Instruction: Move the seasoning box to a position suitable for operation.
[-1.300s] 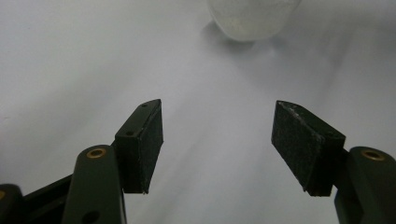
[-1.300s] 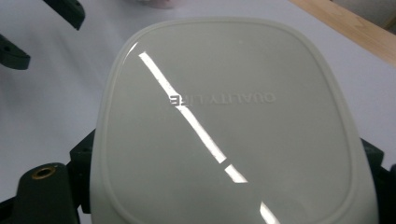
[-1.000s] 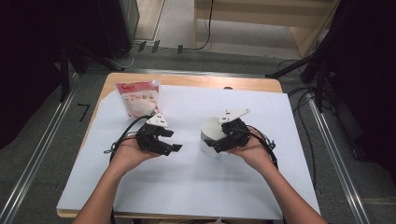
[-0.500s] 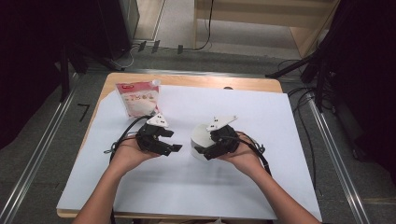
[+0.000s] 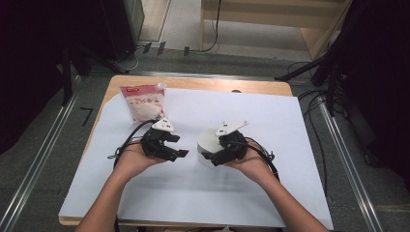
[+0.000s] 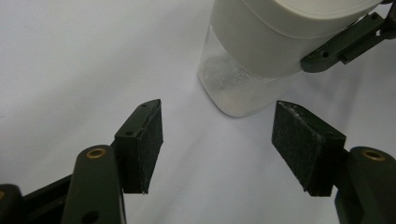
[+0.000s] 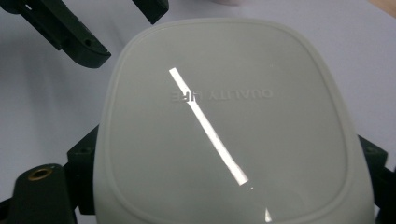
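White paper [image 5: 290,145] covers the table; mid-sheet, the jar [image 5: 208,145] is gripped around its lid [image 7: 224,121] by the right gripper [image 5: 218,157]. Beside it the left gripper [image 6: 217,140] is held open and empty. Lid on, pouch [image 5: 144,102] untouched: opening seems ahead.

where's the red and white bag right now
In the high view the red and white bag lies at the far left of the white sheet, just beyond the left gripper.

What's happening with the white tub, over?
Right gripper fingers clamped on white tub at its lid. Left gripper open, nothing between its fingers, beside tub. Red-and-white pouch far corner, not in the way.
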### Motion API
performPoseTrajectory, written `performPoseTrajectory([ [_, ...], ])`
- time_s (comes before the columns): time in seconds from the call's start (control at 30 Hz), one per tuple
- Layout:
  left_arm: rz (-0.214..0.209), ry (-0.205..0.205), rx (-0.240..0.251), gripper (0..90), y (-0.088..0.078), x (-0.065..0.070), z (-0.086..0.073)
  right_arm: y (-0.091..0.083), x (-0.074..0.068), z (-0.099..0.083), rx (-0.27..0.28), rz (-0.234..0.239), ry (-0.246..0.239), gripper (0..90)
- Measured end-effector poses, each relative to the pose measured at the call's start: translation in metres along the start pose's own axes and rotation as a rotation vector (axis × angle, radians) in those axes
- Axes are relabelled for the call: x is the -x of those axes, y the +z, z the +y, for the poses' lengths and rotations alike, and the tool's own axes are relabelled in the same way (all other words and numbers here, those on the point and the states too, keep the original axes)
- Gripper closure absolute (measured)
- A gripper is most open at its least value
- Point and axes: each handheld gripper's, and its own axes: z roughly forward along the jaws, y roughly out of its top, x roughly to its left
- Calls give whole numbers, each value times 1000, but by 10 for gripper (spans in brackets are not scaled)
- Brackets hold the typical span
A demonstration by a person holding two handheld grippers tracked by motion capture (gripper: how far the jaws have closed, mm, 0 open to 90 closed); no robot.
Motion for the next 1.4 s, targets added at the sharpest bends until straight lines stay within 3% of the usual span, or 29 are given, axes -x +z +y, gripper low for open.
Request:
performPoseTrajectory([
  [0.1, 1, 0, 1, 349, 0, 0, 0, -5, 4, 2, 30, 31, 33, 130],
  [0.13, 0, 1, 0, 349, 0, 0, 0, -10, 7, 3, 39, 53, 69, 124],
  [0.33, 0, -7, 4, 349, 0, 0, 0, -24, 6, 8, 35, 51, 75, 121],
  [0.5, -1, 1, 8, 353, -2, -1, -1, -44, 5, 14, 64, 49, 82, 122],
  [0.57, -21, -7, 13, 410, -3, -1, 0, -54, 4, 15, 76, 54, 80, 122],
  [0.67, -35, 6, 38, 418, -5, 1, 1, -64, 1, 14, 86, 41, 77, 123],
  [0.73, -35, 9, 44, 418, -6, 2, 2, -71, -2, 12, 86, 23, 84, 136],
  [0.87, -46, 27, -1, 388, -2, 3, 3, -83, -10, -5, 84, 14, 77, 136],
  [1.0, -65, 19, 3, 402, 0, 4, 8, -90, -11, -18, 75, 3, 100, 139],
  [1.13, -77, 45, 6, 390, -1, 2, 18, -94, -11, -26, 69, -5, 117, 146],
  [1.27, -106, 81, 13, 375, -3, -2, 31, -98, -12, -36, 76, -15, 135, 239],
  [1.3, -113, 83, 16, 361, -3, -2, 34, -99, -13, -41, 81, -19, 141, 314],
  [1.33, -117, 95, 21, 361, -2, -3, 36, -99, -13, -41, 81, -19, 141, 314],
  [1.37, -105, 135, 55, 356, -3, -2, 37, -97, -15, -47, 67, -15, 137, 390],
  [1.4, -112, 135, 64, 355, -2, -2, 36, -96, -16, -48, 56, -15, 134, 419],
])
